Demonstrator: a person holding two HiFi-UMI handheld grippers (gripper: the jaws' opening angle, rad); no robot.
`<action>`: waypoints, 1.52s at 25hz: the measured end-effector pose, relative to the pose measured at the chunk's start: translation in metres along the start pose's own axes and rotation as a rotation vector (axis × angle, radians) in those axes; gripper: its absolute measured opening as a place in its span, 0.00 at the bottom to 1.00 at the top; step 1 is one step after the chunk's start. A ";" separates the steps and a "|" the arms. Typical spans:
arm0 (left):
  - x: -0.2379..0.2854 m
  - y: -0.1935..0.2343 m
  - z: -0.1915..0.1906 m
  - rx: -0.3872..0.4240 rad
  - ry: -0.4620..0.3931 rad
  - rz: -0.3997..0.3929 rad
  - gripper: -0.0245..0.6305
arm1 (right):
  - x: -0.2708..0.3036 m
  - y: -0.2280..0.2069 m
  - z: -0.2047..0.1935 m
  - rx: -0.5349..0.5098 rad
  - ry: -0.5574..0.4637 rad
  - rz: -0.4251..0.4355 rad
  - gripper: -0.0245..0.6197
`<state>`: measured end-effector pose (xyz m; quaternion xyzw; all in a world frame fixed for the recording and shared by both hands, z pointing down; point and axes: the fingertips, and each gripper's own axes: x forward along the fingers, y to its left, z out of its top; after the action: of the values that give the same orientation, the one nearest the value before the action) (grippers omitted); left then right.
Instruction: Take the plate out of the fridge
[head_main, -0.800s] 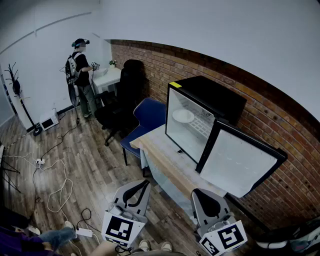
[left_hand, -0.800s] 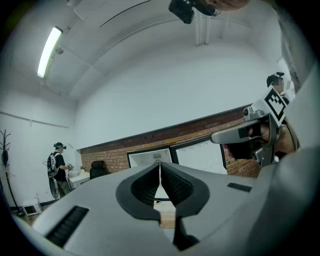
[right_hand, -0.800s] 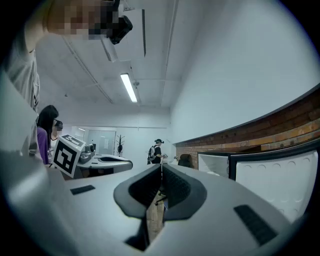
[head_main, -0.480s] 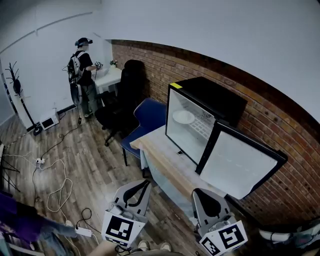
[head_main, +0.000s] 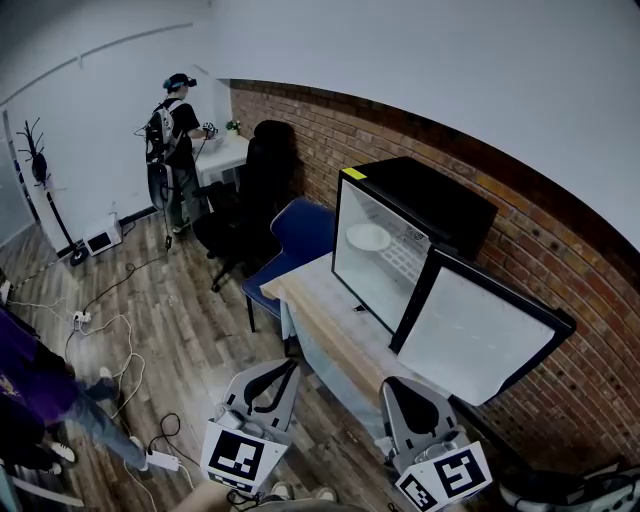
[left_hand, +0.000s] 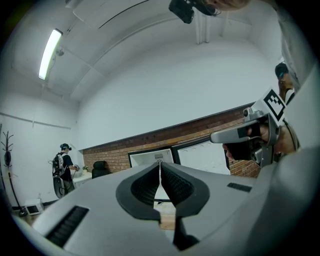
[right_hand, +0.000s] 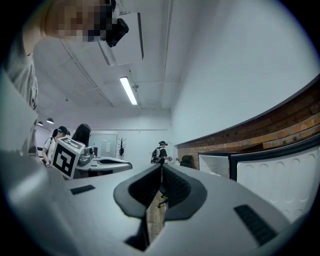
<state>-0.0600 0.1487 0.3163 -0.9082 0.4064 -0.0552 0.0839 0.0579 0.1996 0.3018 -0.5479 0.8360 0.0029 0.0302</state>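
Observation:
A black mini fridge (head_main: 430, 205) stands on a wooden table (head_main: 325, 318) against the brick wall, its door (head_main: 480, 335) swung wide open to the right. On a wire shelf inside lies a white plate (head_main: 368, 237). Both grippers are held low in front of the table, well short of the fridge. My left gripper (head_main: 292, 365) is shut with nothing in it, and its tips (left_hand: 160, 162) meet in the left gripper view. My right gripper (head_main: 397, 384) is also shut and empty, with its jaws closed together (right_hand: 161, 167).
A blue chair (head_main: 300, 232) and a black office chair (head_main: 248, 195) stand left of the table. Cables (head_main: 110, 350) trail over the wood floor. One person (head_main: 178, 140) stands at a far white desk. Another person in purple (head_main: 40, 395) is at the lower left.
The person in purple has stepped further into view at the lower left. The far person has shifted slightly right. Both grippers have stayed where they were.

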 end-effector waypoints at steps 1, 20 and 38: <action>0.001 -0.002 0.000 0.000 0.001 0.003 0.07 | -0.001 -0.002 -0.001 -0.001 0.001 0.003 0.09; 0.016 -0.036 -0.001 0.034 0.026 0.062 0.07 | -0.017 -0.037 -0.010 -0.004 -0.006 0.068 0.09; 0.047 -0.023 -0.022 0.043 0.032 0.051 0.07 | 0.017 -0.055 -0.026 -0.009 -0.018 0.073 0.09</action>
<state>-0.0153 0.1262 0.3436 -0.8945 0.4294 -0.0761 0.0983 0.1004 0.1614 0.3287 -0.5172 0.8550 0.0128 0.0351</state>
